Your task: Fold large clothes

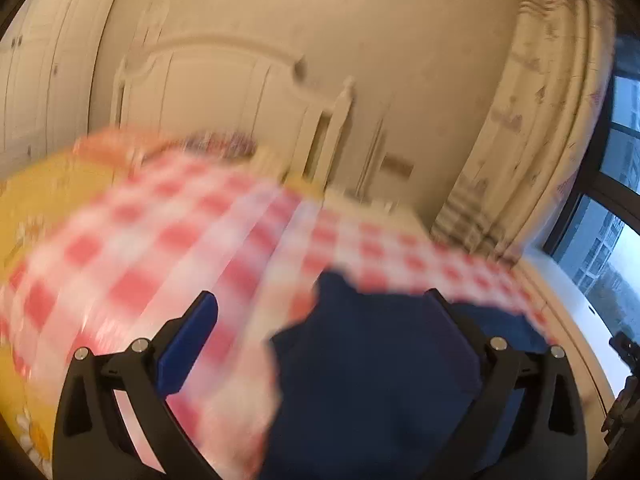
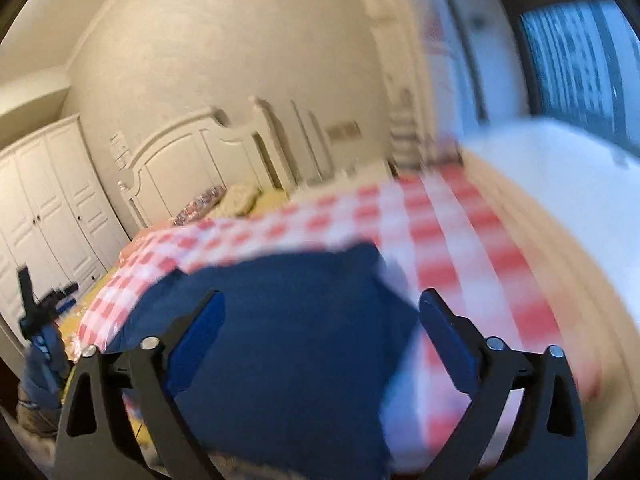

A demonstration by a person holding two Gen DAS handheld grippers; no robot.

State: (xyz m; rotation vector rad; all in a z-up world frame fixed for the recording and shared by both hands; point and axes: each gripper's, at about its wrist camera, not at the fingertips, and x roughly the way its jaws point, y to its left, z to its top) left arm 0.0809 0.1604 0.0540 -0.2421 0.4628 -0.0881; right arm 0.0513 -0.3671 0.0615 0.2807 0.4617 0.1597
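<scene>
Left wrist view: the left gripper [image 1: 320, 320] has its jaws spread wide, with nothing pinched between the blue pads [image 1: 188, 344]. A navy garment [image 1: 372, 380] lies between and below the jaws, its edge reaching past the right finger, which it partly overlaps. Ahead of the jaws and to their left spreads a red-and-white checked cloth [image 1: 160, 232], blurred by motion; it covers a yellow bedsheet [image 1: 44, 184] seen at the far left. Beyond the cloth stands a white headboard [image 1: 224, 84], with a wardrobe [image 1: 36, 80] to its left and a curtain [image 1: 532, 120] and window [image 1: 616, 200] to the right of the jaws.

Right wrist view: the right gripper [image 2: 320, 320] likewise has its jaws wide apart, empty between the pads [image 2: 196, 344]. The navy garment [image 2: 288, 340] fills the space between the jaws and extends ahead of them; whether either pad touches it cannot be told. The checked cloth [image 2: 440, 232] lies ahead of and to the right of the jaws, under the garment. The headboard [image 2: 192, 160] and wardrobe [image 2: 48, 200] stand far ahead to the left, the window [image 2: 580, 40] to the upper right. The other gripper [image 2: 40, 320] appears at the left edge; its state cannot be read here.
</scene>
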